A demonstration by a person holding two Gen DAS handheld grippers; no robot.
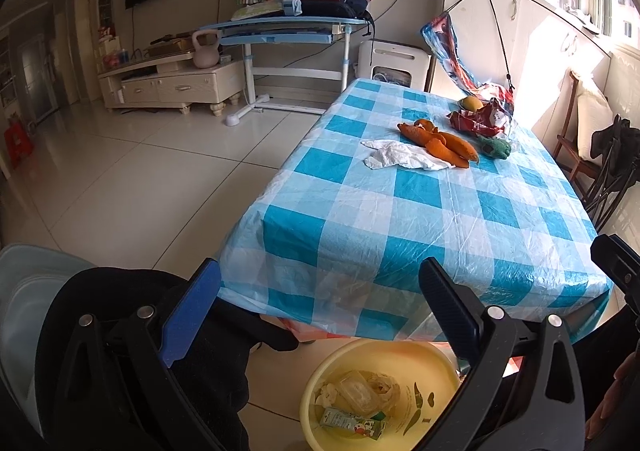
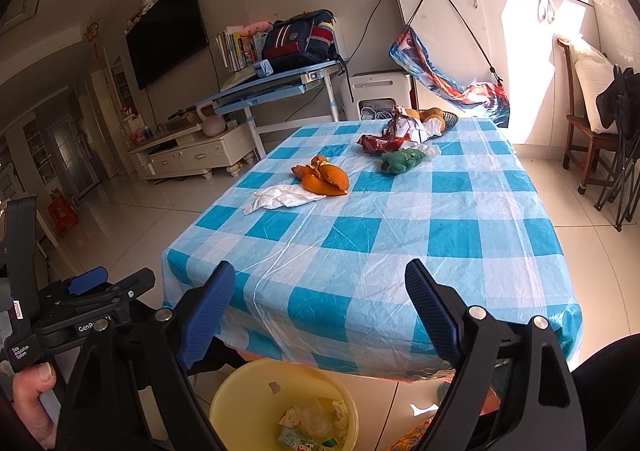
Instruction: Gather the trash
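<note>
Orange peels (image 2: 322, 179) lie in a heap near the middle of the frame in my right wrist view, on the blue-and-white checked table (image 2: 400, 251), touching a crumpled white tissue (image 2: 280, 199) to their lower left. Above and to the right sit a green wad (image 2: 402, 161) and a torn red wrapper (image 2: 384, 141) (close together, possibly touching). At the bottom centre, on the floor below the table's near edge, a yellow basin (image 2: 240, 391) already holds a small carton and scraps. My right tongs (image 2: 320, 315) frame the bottom of that view, spread wide with nothing between them. In my left wrist view the left tongs (image 1: 320, 311) also stand wide and empty, above the same basin at bottom centre.
</note>
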